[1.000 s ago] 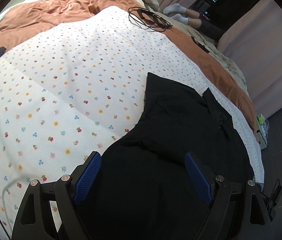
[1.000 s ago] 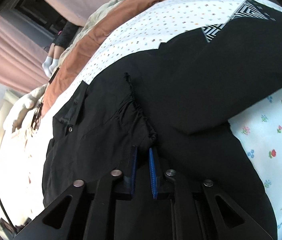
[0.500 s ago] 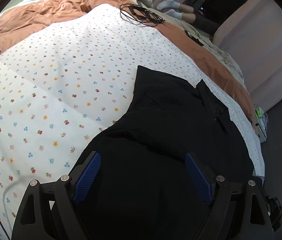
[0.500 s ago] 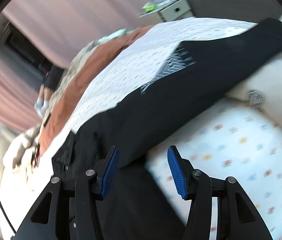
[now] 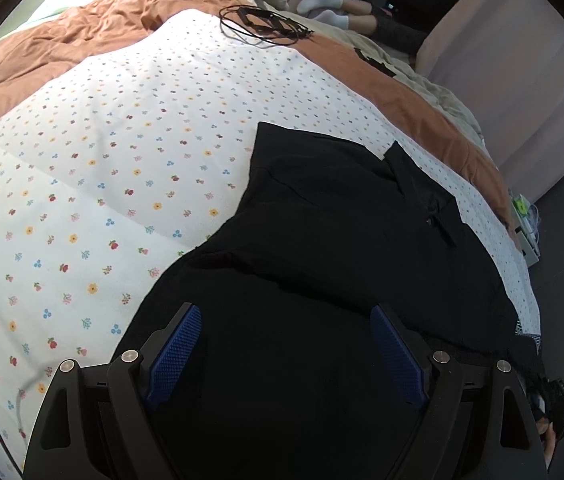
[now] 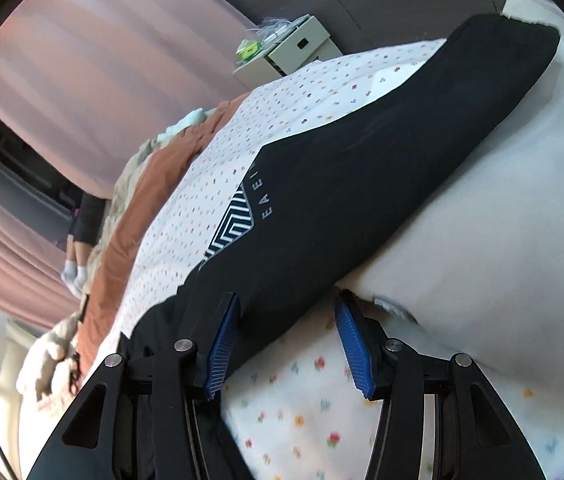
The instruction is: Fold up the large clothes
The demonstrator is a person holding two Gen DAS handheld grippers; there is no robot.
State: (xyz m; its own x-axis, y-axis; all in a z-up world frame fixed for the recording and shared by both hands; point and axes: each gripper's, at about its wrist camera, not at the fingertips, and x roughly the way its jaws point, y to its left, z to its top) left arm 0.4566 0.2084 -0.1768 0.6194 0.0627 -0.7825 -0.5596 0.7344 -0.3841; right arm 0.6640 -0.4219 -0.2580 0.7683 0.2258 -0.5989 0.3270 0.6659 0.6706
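A black garment [image 5: 321, 248] is spread on the bed, over a white floral sheet [image 5: 94, 184]; a button placket is seen near its far edge in the left wrist view. In the right wrist view a long black part of the garment [image 6: 381, 160], printed with a white geometric logo [image 6: 234, 224] and letters, is stretched across the sheet and over a cream pillow [image 6: 501, 240].

The left gripper [image 5: 285, 344] is held wide open above the black cloth, its blue pads [image 5: 174, 352] apart and pressing on nothing. The right gripper [image 6: 285, 340] is seen with its jaws closing; the edge of the black fabric lies against the left pad [image 6: 222, 352], while the right pad is clear of it, so nothing is gripped.

Beyond the sheet an orange-brown blanket [image 5: 82, 36] is laid, with a coil of black cable [image 5: 262, 26] at its edge. A person's legs in white socks [image 5: 325, 6] are seen at the far end, before pink curtains [image 5: 521, 80]. A beige box [image 6: 293, 46] stands beside the bed.
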